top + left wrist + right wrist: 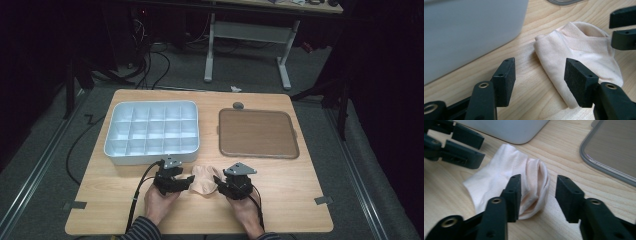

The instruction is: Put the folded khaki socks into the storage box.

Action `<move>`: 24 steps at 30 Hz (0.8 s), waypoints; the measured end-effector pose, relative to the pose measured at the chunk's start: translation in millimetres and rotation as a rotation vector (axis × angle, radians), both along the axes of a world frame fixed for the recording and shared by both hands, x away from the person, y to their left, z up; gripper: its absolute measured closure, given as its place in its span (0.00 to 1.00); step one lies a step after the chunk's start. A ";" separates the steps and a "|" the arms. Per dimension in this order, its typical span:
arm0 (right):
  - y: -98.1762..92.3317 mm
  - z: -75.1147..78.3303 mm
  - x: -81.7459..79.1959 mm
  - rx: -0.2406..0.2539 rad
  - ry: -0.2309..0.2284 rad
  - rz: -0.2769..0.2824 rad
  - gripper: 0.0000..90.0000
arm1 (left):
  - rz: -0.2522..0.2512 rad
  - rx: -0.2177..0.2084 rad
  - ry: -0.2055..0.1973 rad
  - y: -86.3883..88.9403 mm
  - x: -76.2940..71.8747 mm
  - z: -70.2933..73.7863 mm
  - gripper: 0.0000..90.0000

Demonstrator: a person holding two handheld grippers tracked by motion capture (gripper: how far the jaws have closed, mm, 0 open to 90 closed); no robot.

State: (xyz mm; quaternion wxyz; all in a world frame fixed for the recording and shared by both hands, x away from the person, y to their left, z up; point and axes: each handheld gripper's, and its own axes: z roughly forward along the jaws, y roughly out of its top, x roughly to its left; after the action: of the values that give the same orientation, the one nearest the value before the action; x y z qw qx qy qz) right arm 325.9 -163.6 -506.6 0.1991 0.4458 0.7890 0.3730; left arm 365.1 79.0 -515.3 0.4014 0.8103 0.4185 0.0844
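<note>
Flanking a pale sock from either side, two hand-held grippers rest low on the table, each with jaws standing apart and clamped on nothing. The left gripper has one pad over bare wood and the other at the sock's folded edge, its toe end; the right gripper straddles the ribbed cuff, with the bunched cloth lying between its pads but not pinched. The sock lies crumpled on the wood near the table's front edge, just in front of the white bin with its grid of compartments; the brown tray sits further back to the right.

By its look the sock is light, limp knit cloth: it will sag, fold and stretch rather than hold any shape, and it should not slip much against the rubbery pads. Nothing about it seems fragile. The likeliest good holds are the thick ribbed cuff, where several layers bunch together, and the doubled fold at the opposite end. A pinch on a single thin layer would probably let the rest trail or drag along the wood.
</note>
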 end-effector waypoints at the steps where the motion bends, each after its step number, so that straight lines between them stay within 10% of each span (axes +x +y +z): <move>1: 0.0 1.2 -1.6 0.003 -0.002 0.012 0.69 | 0.001 -0.007 0.002 0.7 0.7 1.0 0.48; 24: 35.2 -4.0 -8.5 0.023 0.032 0.118 0.92 | 0.020 -0.110 0.058 -7.4 22.3 4.1 0.50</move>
State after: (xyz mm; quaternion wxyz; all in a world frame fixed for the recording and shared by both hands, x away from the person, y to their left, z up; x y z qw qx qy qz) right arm 317.4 -128.3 -510.7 0.1589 0.4069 0.8127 0.3858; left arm 387.3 71.6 -511.2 0.4320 0.7850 0.4421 0.0417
